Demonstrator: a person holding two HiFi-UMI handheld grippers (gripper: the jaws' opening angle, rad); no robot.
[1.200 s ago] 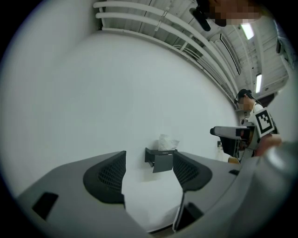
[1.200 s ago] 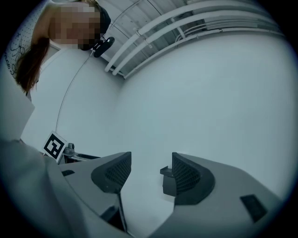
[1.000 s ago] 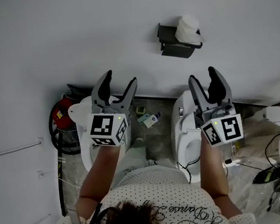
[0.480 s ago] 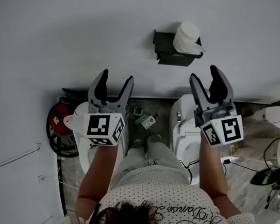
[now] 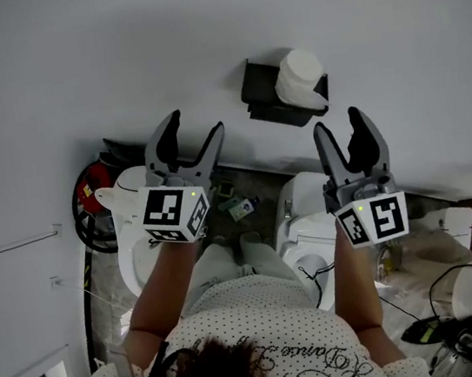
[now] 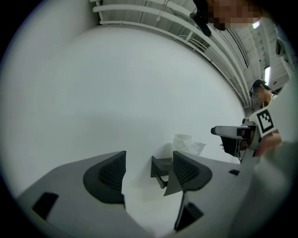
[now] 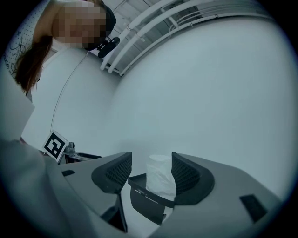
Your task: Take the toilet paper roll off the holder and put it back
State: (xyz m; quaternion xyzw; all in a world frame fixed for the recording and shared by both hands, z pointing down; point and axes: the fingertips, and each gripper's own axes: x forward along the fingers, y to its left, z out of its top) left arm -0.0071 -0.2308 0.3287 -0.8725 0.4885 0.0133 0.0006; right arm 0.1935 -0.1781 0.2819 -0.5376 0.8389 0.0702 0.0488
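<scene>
A white toilet paper roll [image 5: 299,80] stands on a black wall-mounted holder [image 5: 266,105] on the pale wall. My left gripper [image 5: 192,133] is open and empty, below and left of the holder. My right gripper [image 5: 341,128] is also empty, just below and right of the roll; its jaws are wide apart and closing slightly. In the right gripper view the roll [image 7: 160,179] and holder [image 7: 146,197] show between the jaws but farther off, untouched. In the left gripper view the holder [image 6: 160,168] and roll [image 6: 186,143] lie ahead, partly behind the right jaw.
Below the wall stand two white toilets, one at the left [image 5: 133,234] and one under my right arm [image 5: 313,233]. A red object with black hose [image 5: 96,191] sits at the far left. Small bottles [image 5: 237,208] lie on the floor, cables at the lower right.
Both grippers have come nearer to the holder, which now sits lower and more to the left in the head view. Both stay open and empty.
</scene>
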